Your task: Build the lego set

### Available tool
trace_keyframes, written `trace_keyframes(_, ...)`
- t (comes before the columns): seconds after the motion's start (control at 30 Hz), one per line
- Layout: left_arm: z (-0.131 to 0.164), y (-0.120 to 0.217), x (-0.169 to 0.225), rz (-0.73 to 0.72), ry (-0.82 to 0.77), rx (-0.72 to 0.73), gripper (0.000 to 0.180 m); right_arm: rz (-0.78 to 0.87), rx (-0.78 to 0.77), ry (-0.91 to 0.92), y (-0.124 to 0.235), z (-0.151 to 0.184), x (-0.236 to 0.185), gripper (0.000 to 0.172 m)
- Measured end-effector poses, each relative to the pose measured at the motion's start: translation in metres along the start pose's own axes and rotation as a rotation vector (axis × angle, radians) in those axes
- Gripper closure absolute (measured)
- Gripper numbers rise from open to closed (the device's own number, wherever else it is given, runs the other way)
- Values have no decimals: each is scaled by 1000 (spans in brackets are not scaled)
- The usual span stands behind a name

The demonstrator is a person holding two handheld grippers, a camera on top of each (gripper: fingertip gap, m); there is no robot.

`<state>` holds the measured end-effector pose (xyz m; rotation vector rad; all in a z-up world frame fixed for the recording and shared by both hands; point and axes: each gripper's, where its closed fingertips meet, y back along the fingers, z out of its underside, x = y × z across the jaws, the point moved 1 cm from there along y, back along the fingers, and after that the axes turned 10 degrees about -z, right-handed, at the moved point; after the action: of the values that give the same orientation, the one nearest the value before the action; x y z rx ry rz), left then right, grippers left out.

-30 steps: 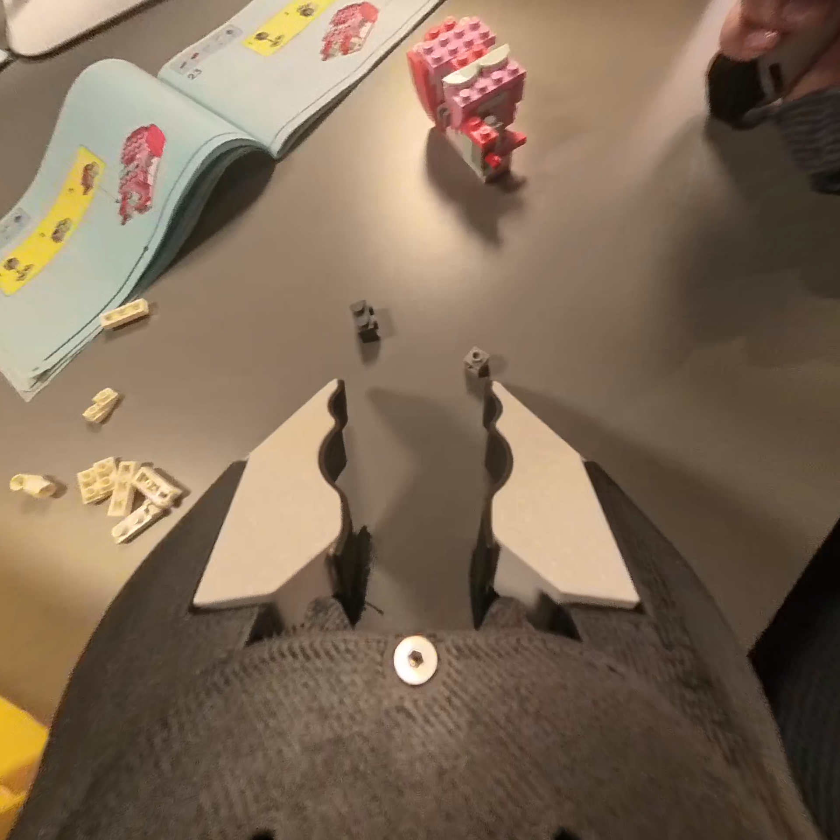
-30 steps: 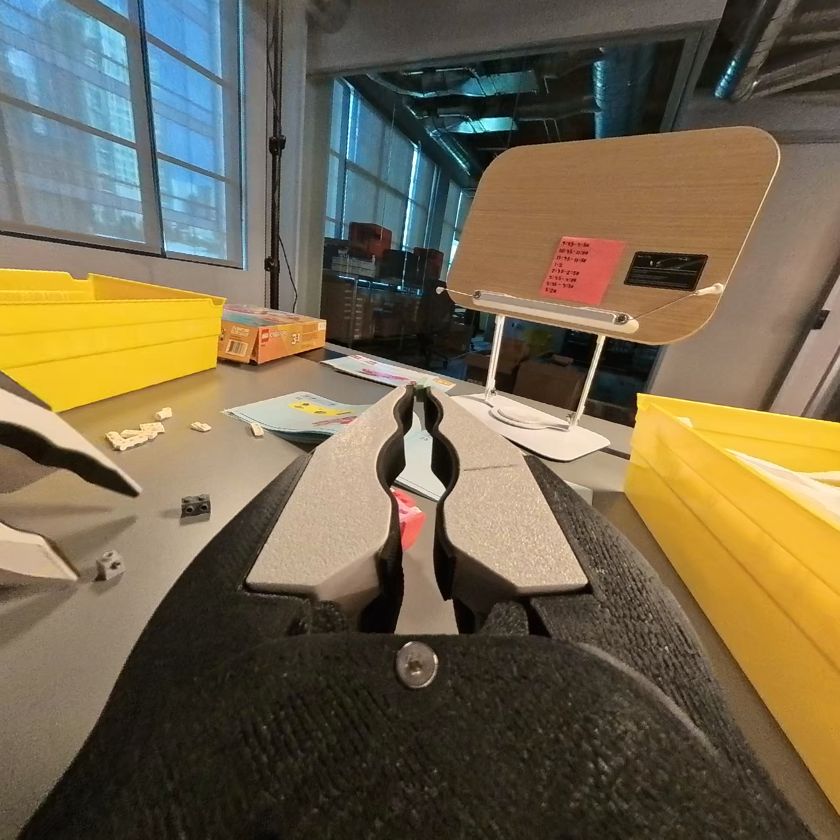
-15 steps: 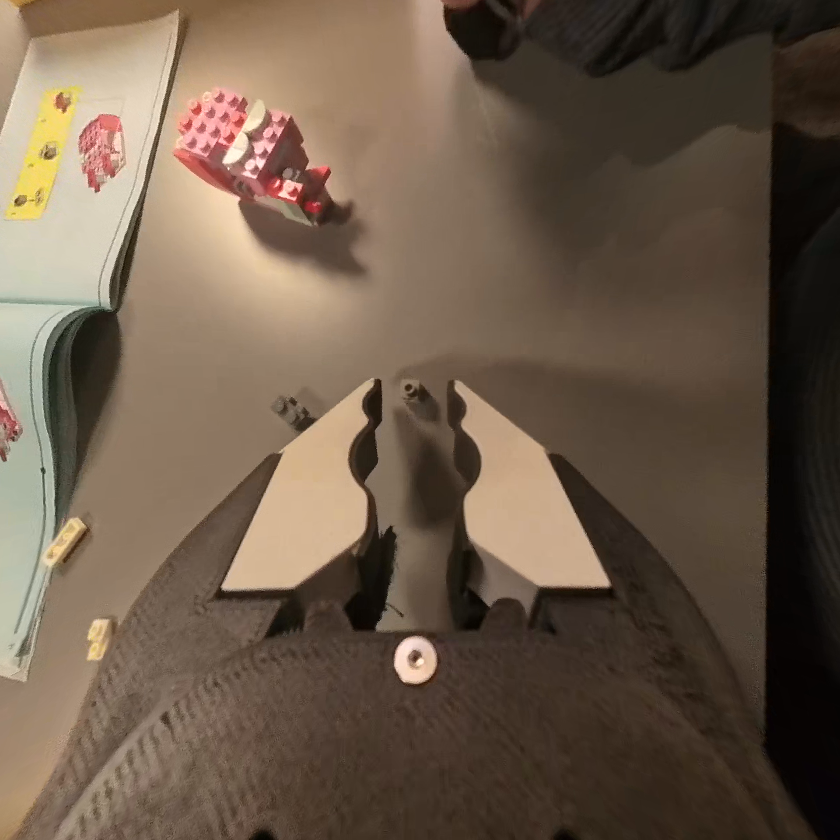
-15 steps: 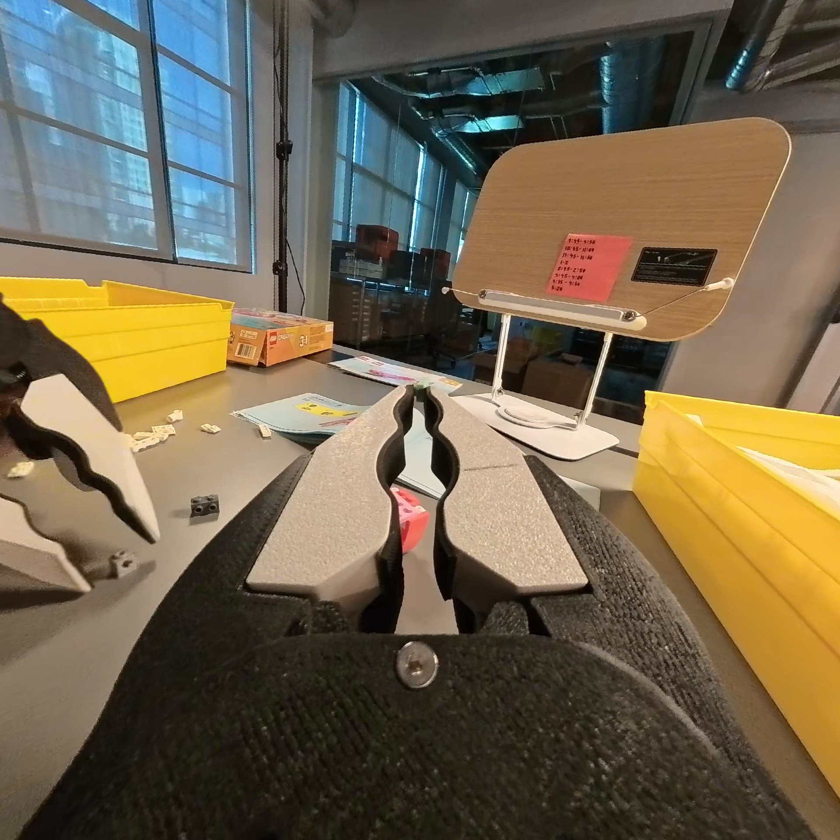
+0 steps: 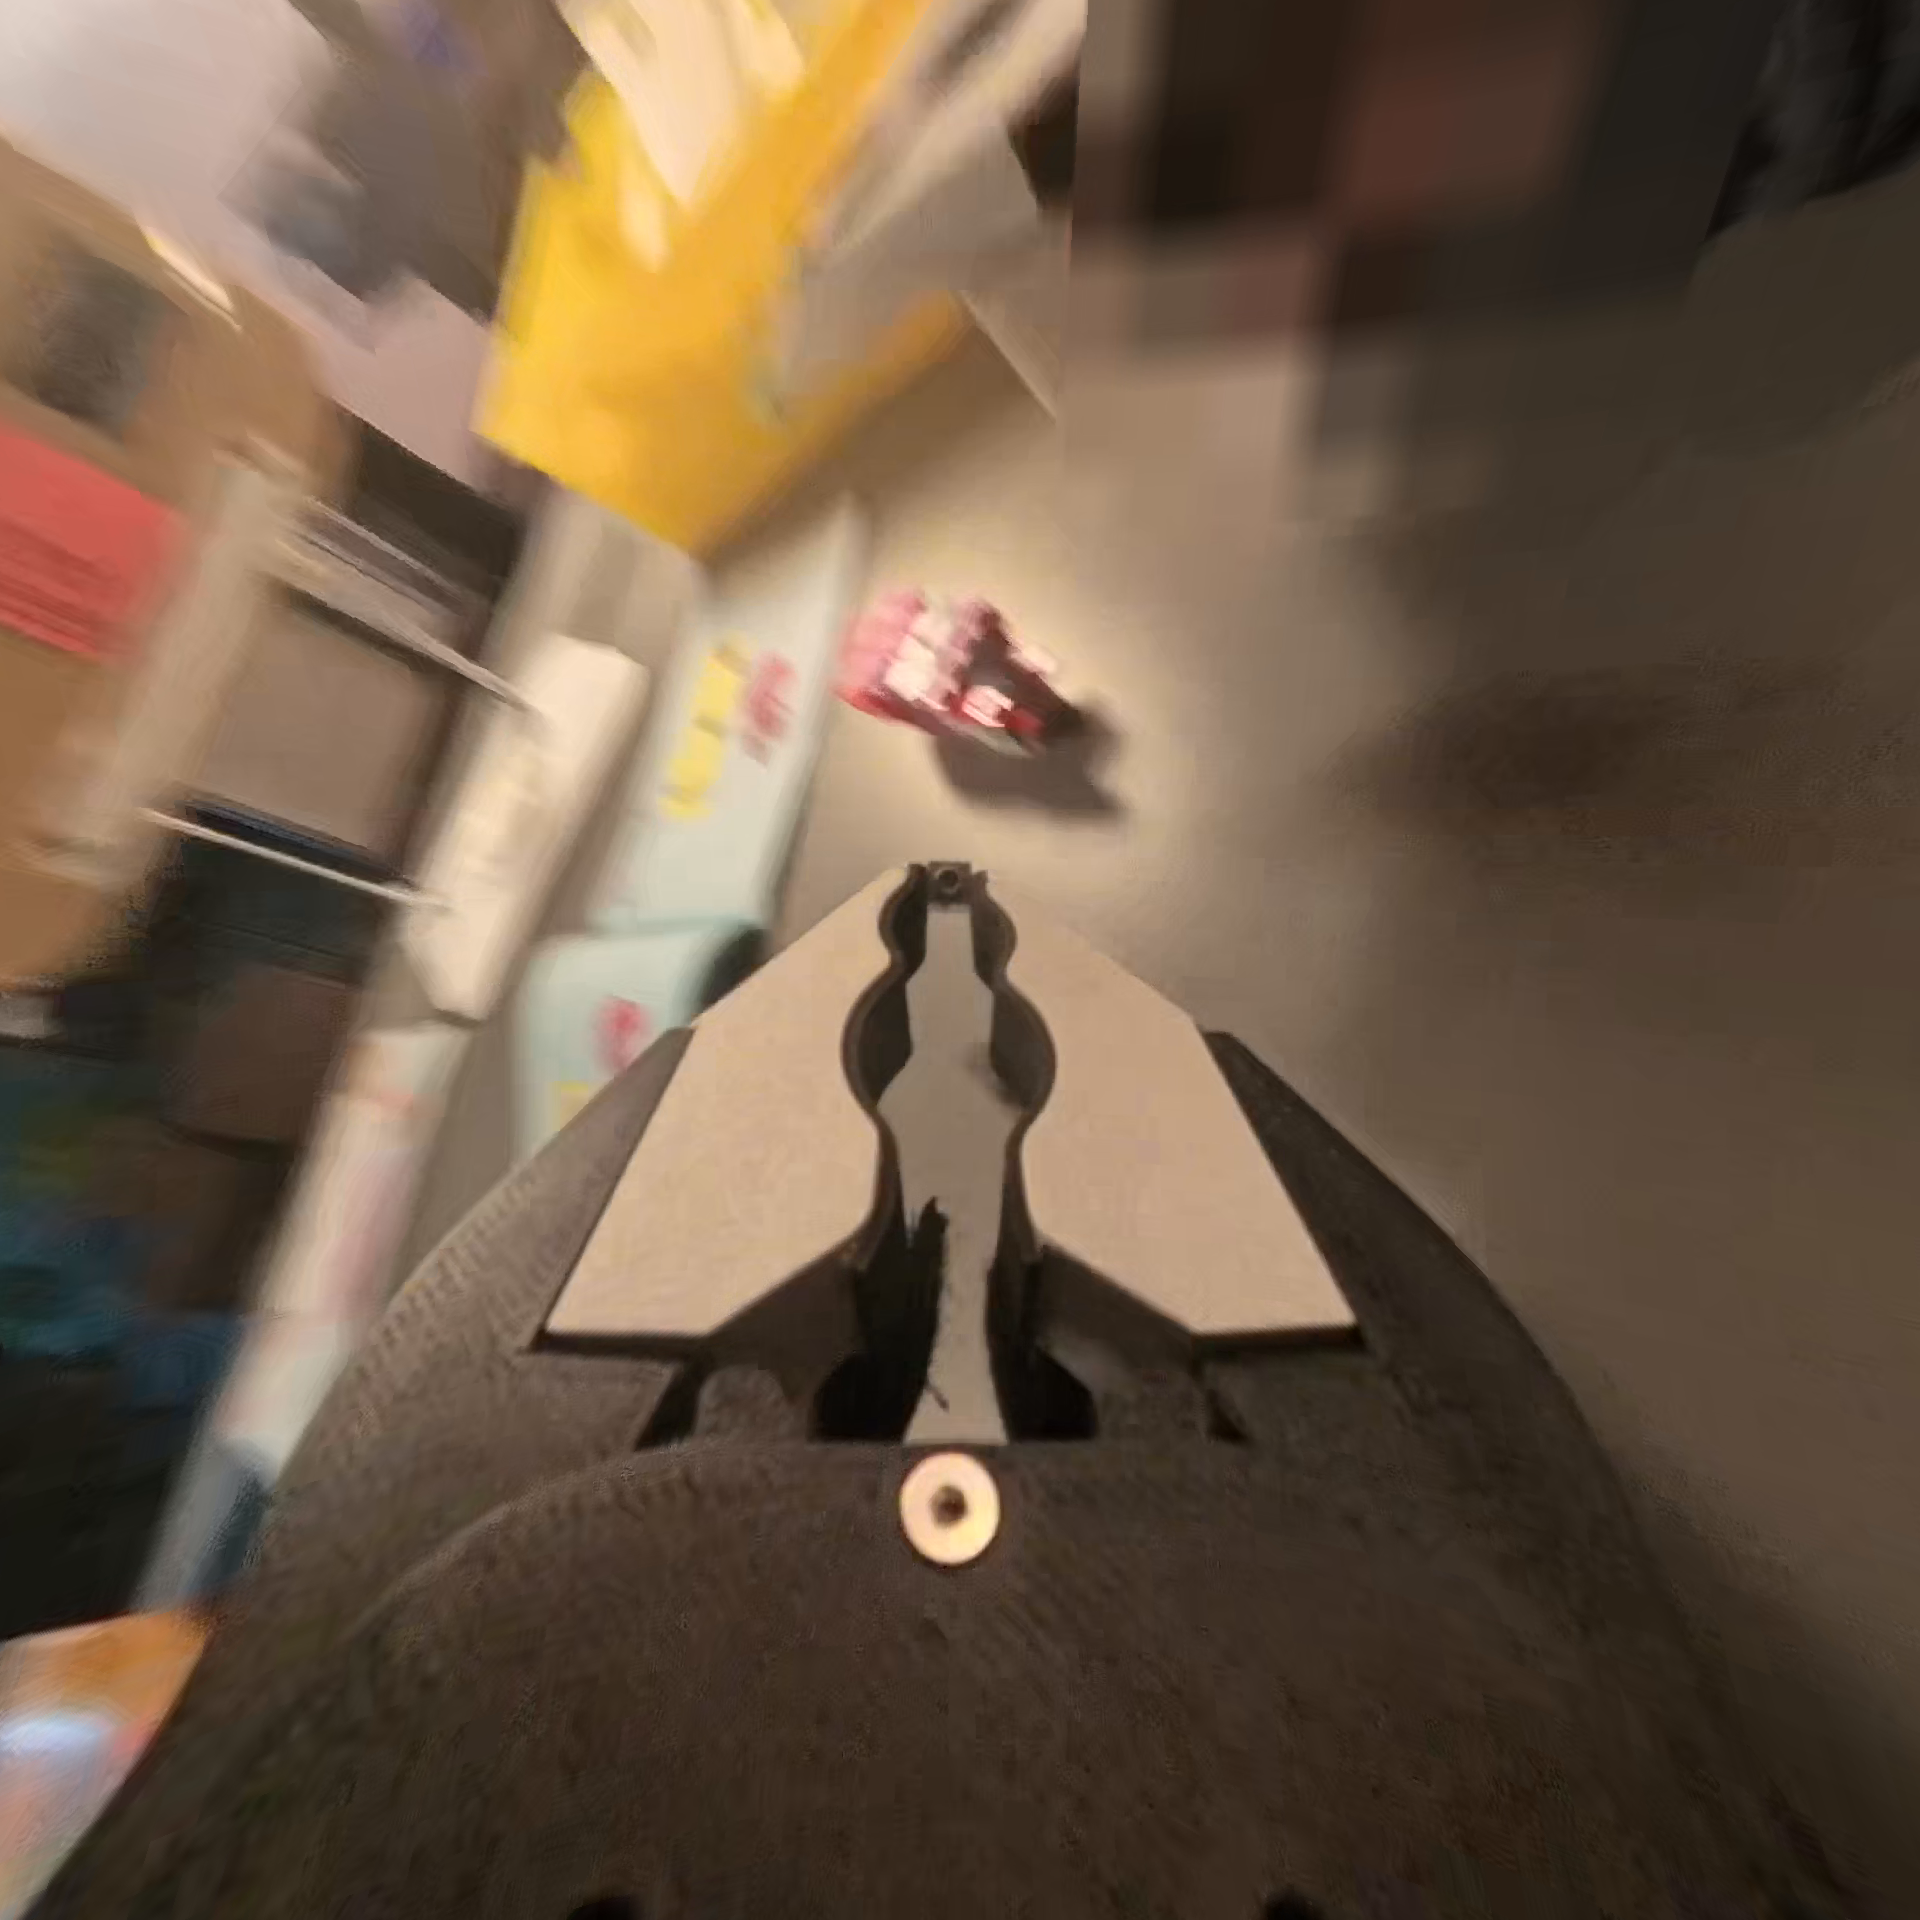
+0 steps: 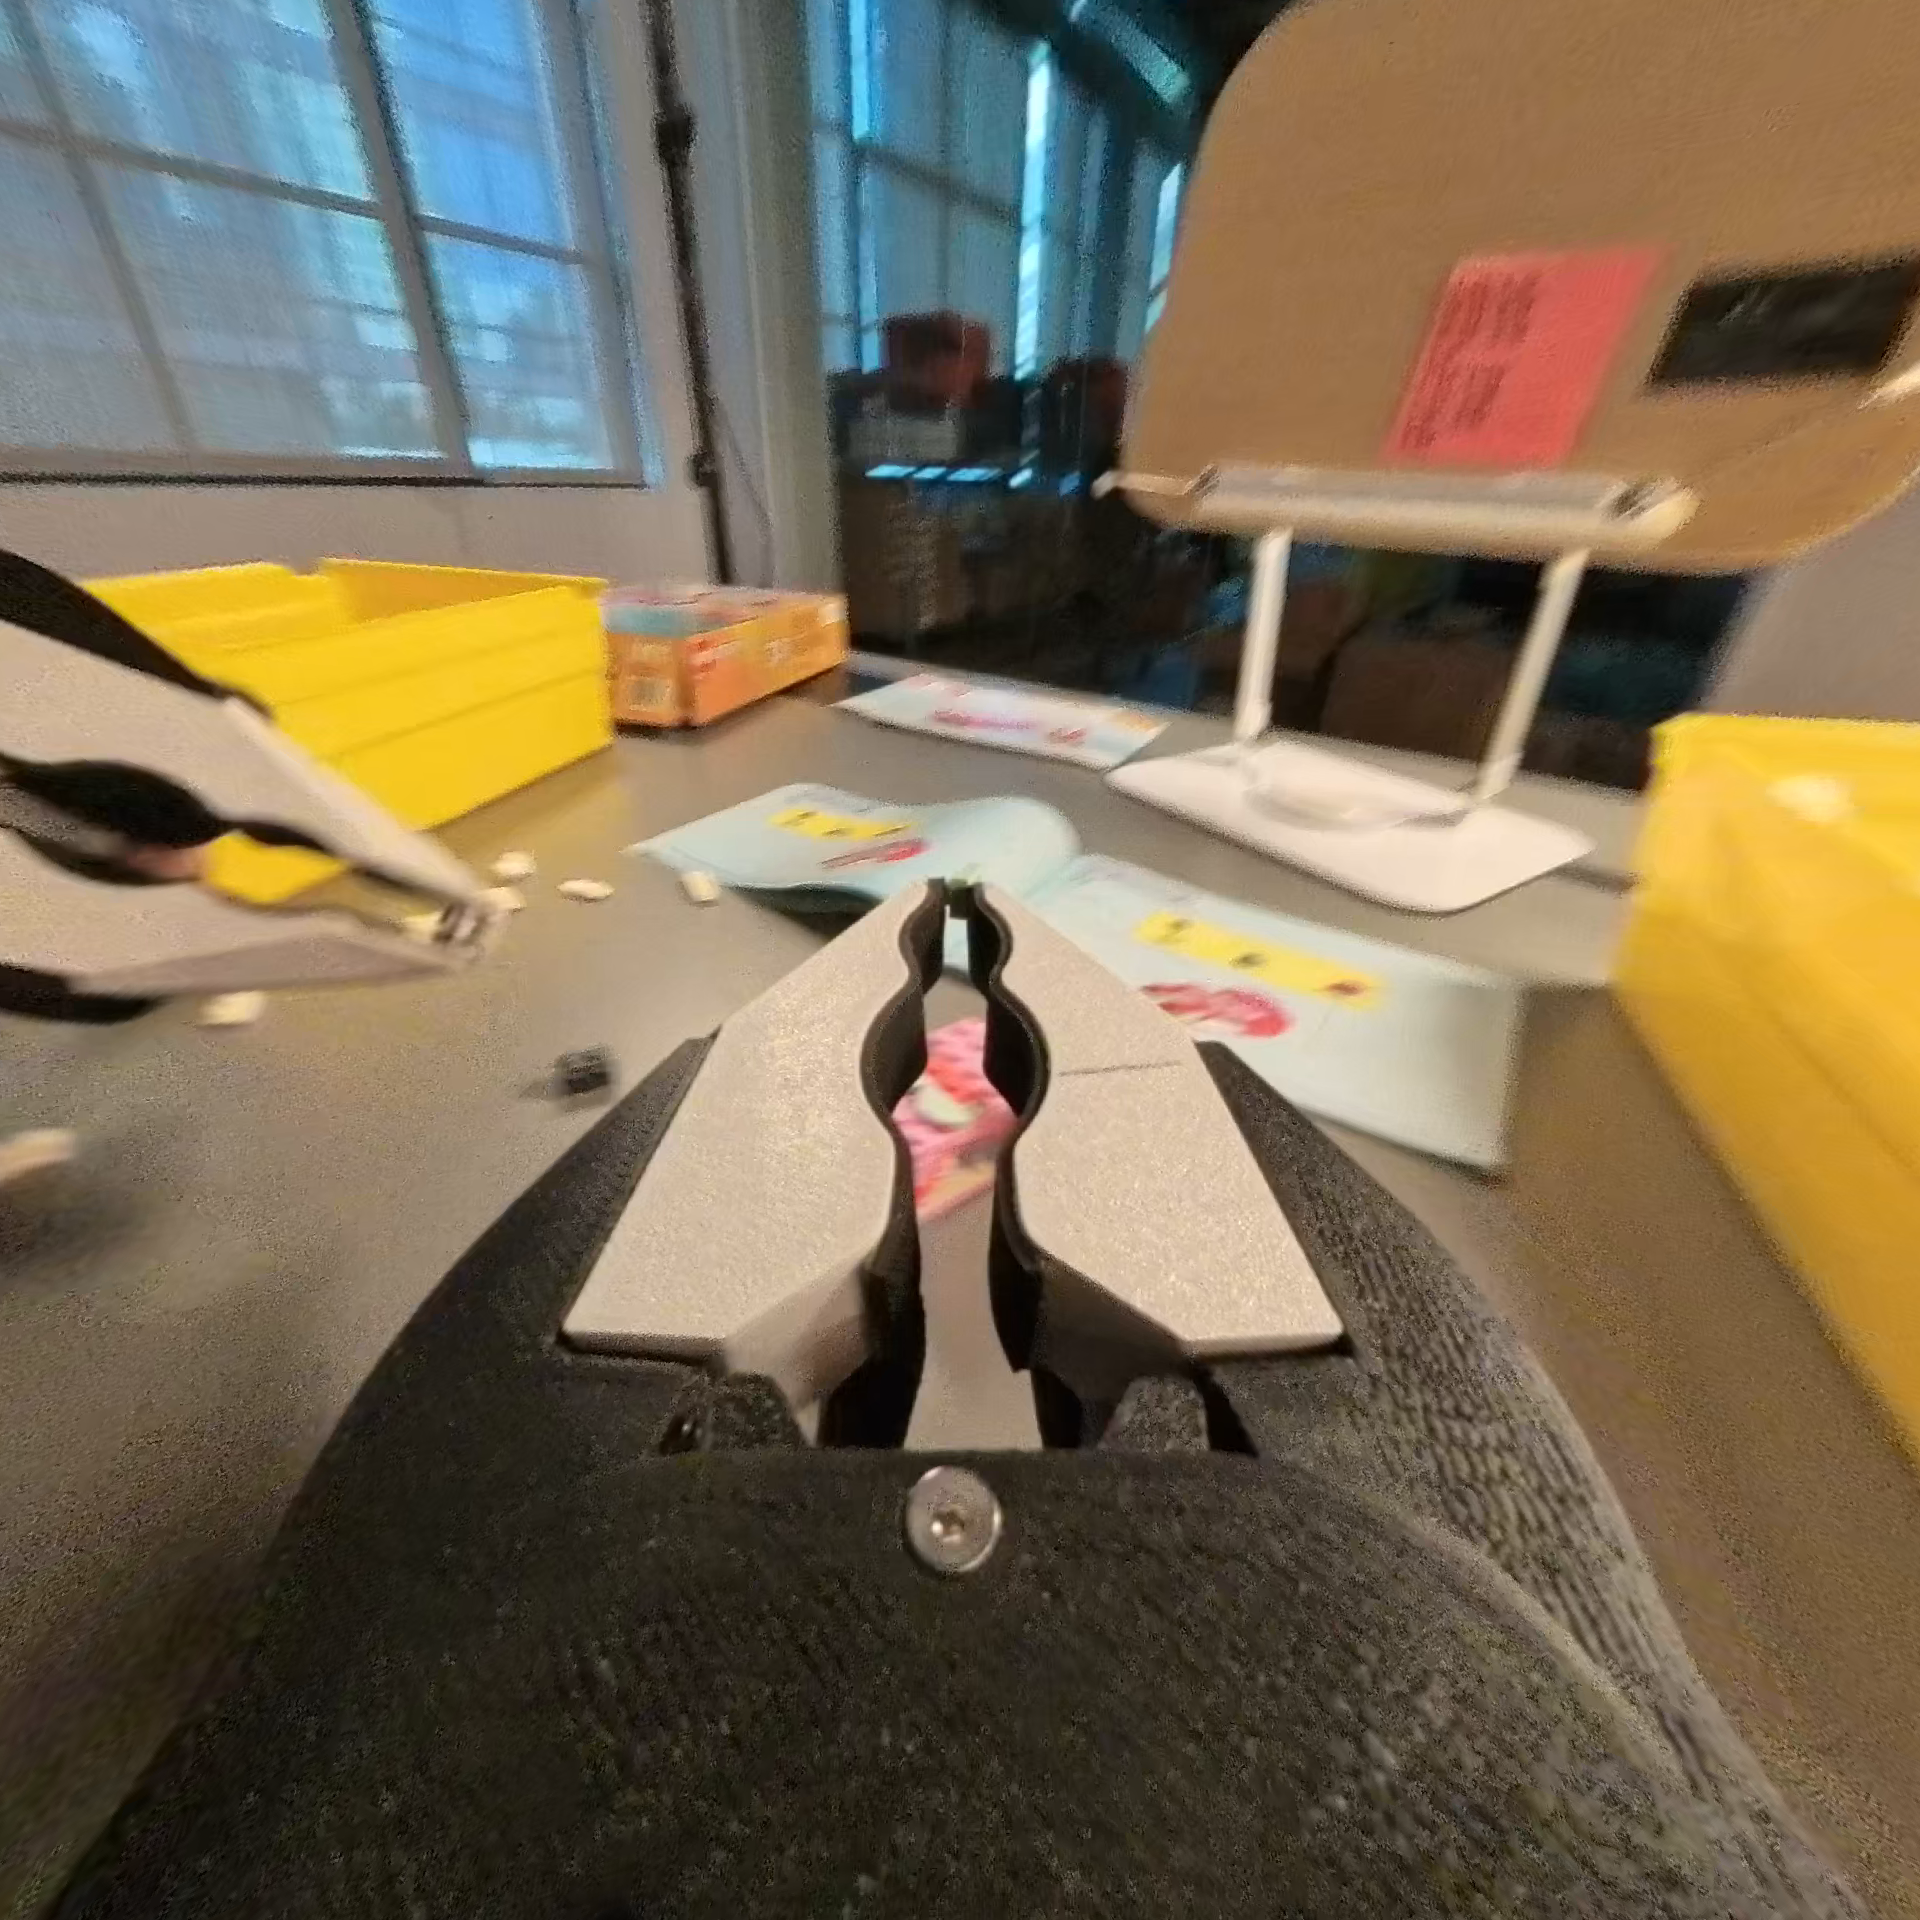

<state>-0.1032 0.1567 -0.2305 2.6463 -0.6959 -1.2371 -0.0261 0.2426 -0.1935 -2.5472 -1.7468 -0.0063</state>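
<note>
The left tongs are closed down on a small dark grey brick, pinched right at the tips and lifted clear of the worktop. Much of this view is smeared by motion. Beyond the tips and a little to the right lies a pink and red brick model; to their left, an open pale blue booklet, with a yellow bin farther out.

The right tongs are nearly shut, their tips gripping a tiny green piece. Below them, seen through the gap between the fingers, sits the pink model. Ahead lies the booklet — behind it a wooden book stand on a white base. To the left of the right tongs a dark brick and cream pieces lie loose, and the left tongs come in from that edge.
</note>
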Motion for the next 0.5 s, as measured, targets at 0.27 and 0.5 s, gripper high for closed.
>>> trace_keyframes(0.27, -37, 7, -11, -441, -489, 299, 174, -405, -98, -201, -9, 1, -69, 170)
trace_keyframes(0.5, -43, 15, -10, -534, -629, 348, 174, -517, -101, -167, -5, -12, -97, 170)
